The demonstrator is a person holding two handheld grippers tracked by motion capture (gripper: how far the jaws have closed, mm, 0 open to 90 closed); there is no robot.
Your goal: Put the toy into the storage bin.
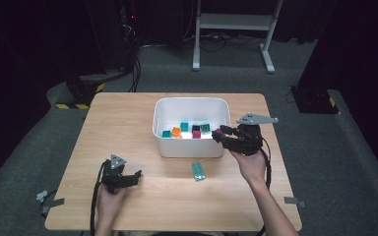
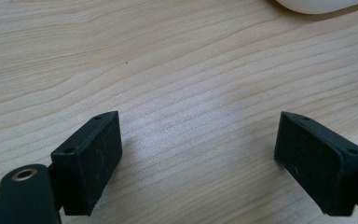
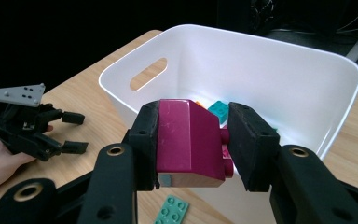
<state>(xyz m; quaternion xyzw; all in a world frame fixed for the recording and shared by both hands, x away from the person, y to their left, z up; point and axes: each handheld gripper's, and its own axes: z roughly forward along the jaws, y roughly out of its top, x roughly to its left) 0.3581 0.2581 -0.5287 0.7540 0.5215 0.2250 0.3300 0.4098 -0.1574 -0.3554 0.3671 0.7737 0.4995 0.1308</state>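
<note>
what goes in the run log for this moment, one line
right gripper: shut on magenta block, at bin rim | left gripper: open, empty, over table | green plate: on table

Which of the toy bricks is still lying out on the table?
The flat teal plate, alone in front of the white bin; the others sit inside it or in the right gripper.

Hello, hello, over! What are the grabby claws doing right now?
Right gripper shut on magenta block, at white bin rim. Left gripper open, empty, over table. Nothing in the way.
</note>
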